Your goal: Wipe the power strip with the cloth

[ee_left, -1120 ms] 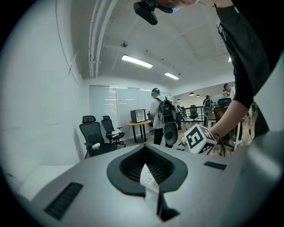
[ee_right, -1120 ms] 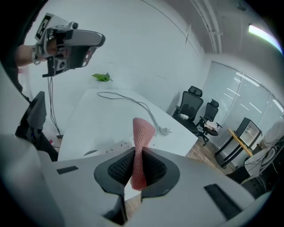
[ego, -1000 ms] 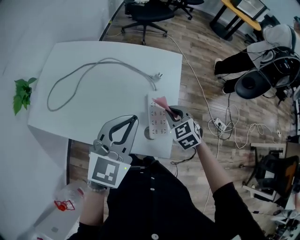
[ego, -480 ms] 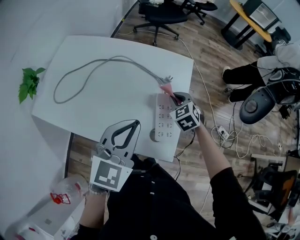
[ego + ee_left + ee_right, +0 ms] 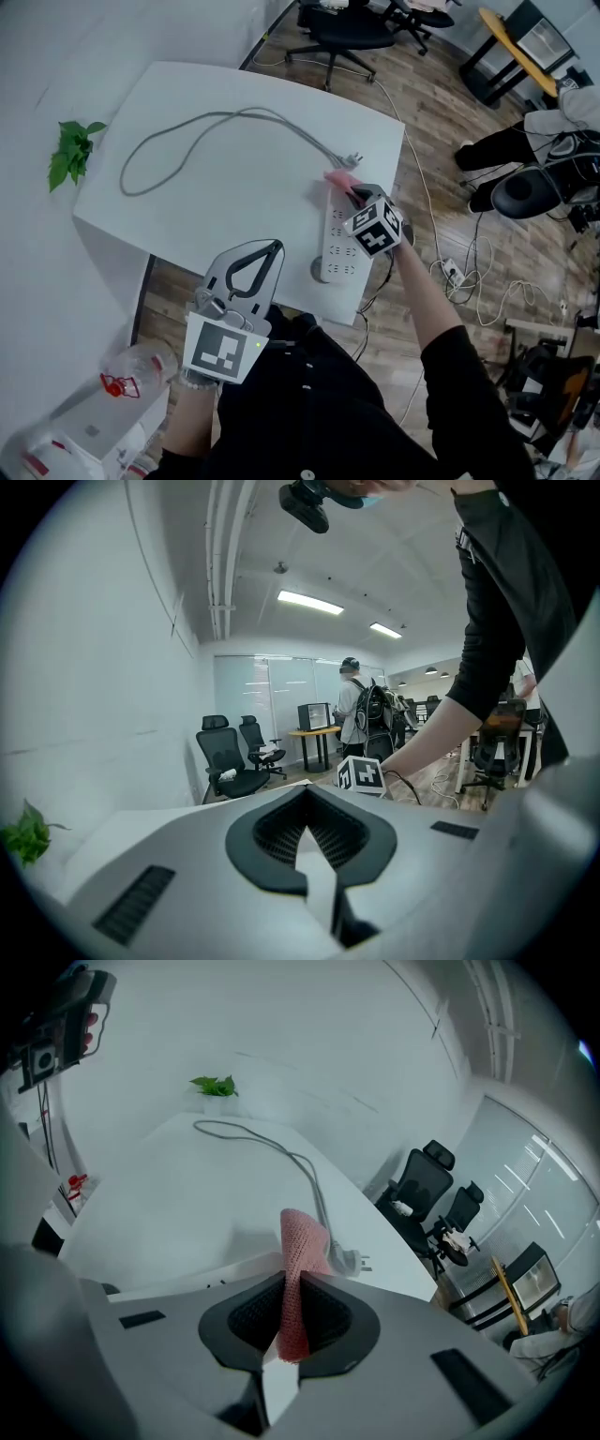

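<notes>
The white power strip (image 5: pixel 337 246) lies near the table's front right edge. Its grey cable (image 5: pixel 216 127) loops across the table to a loose plug (image 5: pixel 352 159). My right gripper (image 5: pixel 352 194) is shut on the pink cloth (image 5: pixel 337 178) and holds it at the strip's far end. In the right gripper view the cloth (image 5: pixel 302 1269) stands up between the jaws, with the plug (image 5: pixel 362 1262) just beyond. My left gripper (image 5: pixel 265 250) is shut and empty. It hovers at the table's front edge, left of the strip.
A white table (image 5: pixel 234 187) stands against the wall, with a small green plant (image 5: pixel 73 152) at its left. Black office chairs (image 5: pixel 352 33) stand beyond it. A clear plastic bottle (image 5: pixel 127 380) sits at the lower left. Cables (image 5: pixel 469 272) trail on the wooden floor at the right.
My right gripper has slid the cloth a little along the strip toward its far end. My left gripper has stayed about where it was. The head view has shifted.
</notes>
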The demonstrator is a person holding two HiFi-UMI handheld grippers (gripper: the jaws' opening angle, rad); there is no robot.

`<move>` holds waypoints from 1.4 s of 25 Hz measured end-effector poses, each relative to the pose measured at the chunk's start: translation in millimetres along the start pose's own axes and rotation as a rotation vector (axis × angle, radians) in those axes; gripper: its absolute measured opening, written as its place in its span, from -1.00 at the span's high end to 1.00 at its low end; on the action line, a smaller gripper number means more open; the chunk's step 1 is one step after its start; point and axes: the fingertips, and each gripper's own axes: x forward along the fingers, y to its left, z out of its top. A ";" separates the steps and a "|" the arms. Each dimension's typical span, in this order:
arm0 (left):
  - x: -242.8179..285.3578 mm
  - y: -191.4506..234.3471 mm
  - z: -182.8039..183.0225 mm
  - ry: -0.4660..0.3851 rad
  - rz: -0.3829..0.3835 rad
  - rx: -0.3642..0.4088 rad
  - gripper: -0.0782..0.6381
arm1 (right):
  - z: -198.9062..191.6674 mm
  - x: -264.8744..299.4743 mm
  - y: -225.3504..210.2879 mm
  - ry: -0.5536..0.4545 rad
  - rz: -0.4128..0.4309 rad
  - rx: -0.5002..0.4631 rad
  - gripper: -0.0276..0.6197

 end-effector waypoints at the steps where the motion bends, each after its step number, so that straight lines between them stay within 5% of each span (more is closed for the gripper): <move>1: -1.0 0.8 -0.4 0.000 0.002 0.000 0.75 | -0.8 1.1 3.3 0.006 0.009 -0.005 0.74; 35: 6.3 -20.2 7.0 -0.032 -0.090 0.024 0.75 | -24.9 -42.4 96.4 -0.043 0.171 -0.017 0.74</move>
